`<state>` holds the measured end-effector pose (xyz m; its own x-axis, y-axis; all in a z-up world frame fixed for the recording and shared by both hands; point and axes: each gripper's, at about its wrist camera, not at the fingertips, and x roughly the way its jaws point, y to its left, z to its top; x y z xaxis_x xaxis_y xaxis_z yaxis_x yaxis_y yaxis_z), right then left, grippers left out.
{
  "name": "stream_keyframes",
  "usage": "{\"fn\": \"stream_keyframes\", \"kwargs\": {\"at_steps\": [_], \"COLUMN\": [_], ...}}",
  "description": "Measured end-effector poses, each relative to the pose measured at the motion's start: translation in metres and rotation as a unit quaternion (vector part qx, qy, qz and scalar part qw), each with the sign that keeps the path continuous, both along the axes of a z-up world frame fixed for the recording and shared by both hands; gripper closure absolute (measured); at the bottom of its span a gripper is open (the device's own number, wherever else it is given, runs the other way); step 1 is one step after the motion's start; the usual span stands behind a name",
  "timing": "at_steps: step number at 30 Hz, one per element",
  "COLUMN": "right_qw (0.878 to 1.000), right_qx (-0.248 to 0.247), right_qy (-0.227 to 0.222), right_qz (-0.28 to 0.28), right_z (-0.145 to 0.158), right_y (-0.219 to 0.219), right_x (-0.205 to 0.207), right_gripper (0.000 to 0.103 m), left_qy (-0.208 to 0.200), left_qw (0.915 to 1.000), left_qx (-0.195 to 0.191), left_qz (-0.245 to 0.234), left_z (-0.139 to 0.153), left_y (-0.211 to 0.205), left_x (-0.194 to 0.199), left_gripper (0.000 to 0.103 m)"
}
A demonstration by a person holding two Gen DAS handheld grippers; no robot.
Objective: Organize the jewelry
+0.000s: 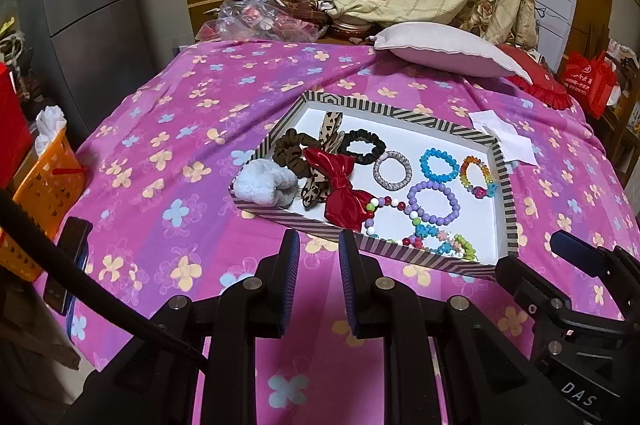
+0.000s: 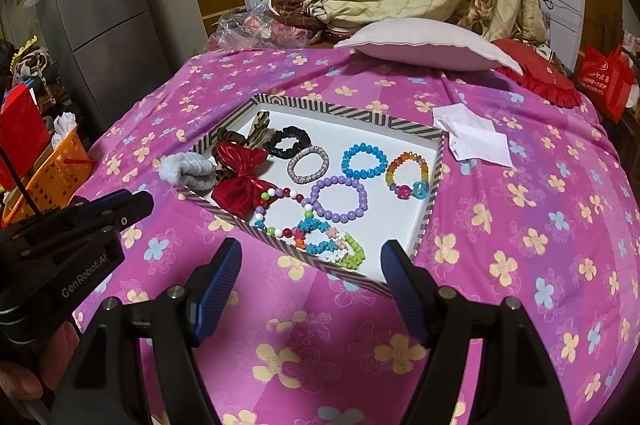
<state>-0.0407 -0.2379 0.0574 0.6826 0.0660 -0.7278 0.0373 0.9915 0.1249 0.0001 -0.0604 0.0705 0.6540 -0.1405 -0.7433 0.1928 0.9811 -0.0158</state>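
A striped tray (image 1: 400, 113) (image 2: 336, 113) lies on the pink flowered bedspread. It holds hair ties on the left: a red bow (image 1: 340, 185) (image 2: 240, 181), a brown scrunchie (image 1: 290, 153), a black scrunchie (image 1: 364, 145) (image 2: 289, 141), and a pale fluffy one (image 1: 260, 187) (image 2: 186, 171) over the left rim. Bead bracelets lie on the right: purple (image 1: 434, 203) (image 2: 339, 199), blue (image 1: 440, 165) (image 2: 364, 161), rainbow (image 1: 478, 177) (image 2: 408, 175), silver (image 1: 392, 169) (image 2: 308, 164). My left gripper (image 1: 319, 281) hovers before the tray's near edge, jaws slightly apart and empty. My right gripper (image 2: 312, 289) is open and empty at the near corner.
A white paper (image 1: 504, 137) (image 2: 474, 133) lies right of the tray. A pillow (image 1: 444, 51) (image 2: 424, 45) and a red cushion (image 2: 540, 77) sit at the back. An orange basket (image 1: 40, 201) (image 2: 52, 173) stands off the left edge, and a phone (image 1: 68, 265) lies at the bed's left edge.
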Motion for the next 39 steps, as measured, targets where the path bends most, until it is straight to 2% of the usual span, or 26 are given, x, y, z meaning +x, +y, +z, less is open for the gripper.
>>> {"fn": "stream_keyframes", "kwargs": {"at_steps": [39], "right_qw": [1.0], "right_qx": [0.001], "right_qy": [0.014], "right_qz": [0.006], "right_z": [-0.008], "right_y": [0.0], "right_x": [0.005], "right_gripper": [0.026], "left_qy": [0.005], "left_qw": [0.9999], "left_qx": [0.014], "left_qz": [-0.007], "left_z": [-0.011], "left_y": [-0.004], "left_x": [0.004], "left_gripper": [0.062]}}
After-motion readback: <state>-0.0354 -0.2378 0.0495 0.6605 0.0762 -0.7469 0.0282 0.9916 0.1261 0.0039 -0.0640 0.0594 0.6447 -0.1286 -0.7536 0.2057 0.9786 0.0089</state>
